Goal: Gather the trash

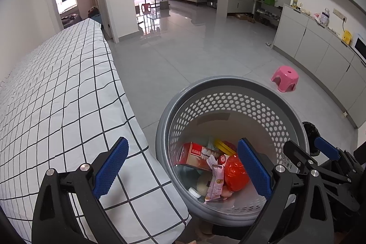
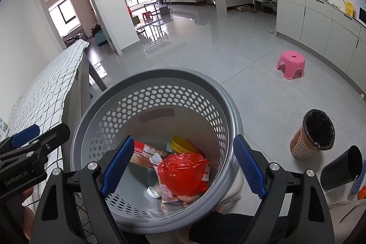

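Both wrist views look steeply down, close above one shared basket (image 1: 173,116); left camera nearer table (image 1: 57,95).

I am noting my blue-padded black left gripper (image 1: 183,166) and right gripper (image 2: 183,166). I am recording a grey perforated basket (image 2: 119,93), a red plastic bag (image 2: 183,173), a pink stool (image 2: 291,64) and a white black-gridded tablecloth (image 1: 57,95).

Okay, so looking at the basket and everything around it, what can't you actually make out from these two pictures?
- Basket bottom: in both views the red plastic bag and toothpaste box cover whatever lies beneath.
- Pink wrapper: print too small to read.
- Small lined bin: right wrist view shows only black liner inside; contents hidden.
- Black cup: right wrist view, interior too dark to see.
- Tablecloth: left wrist view, near end hidden behind the left tool.
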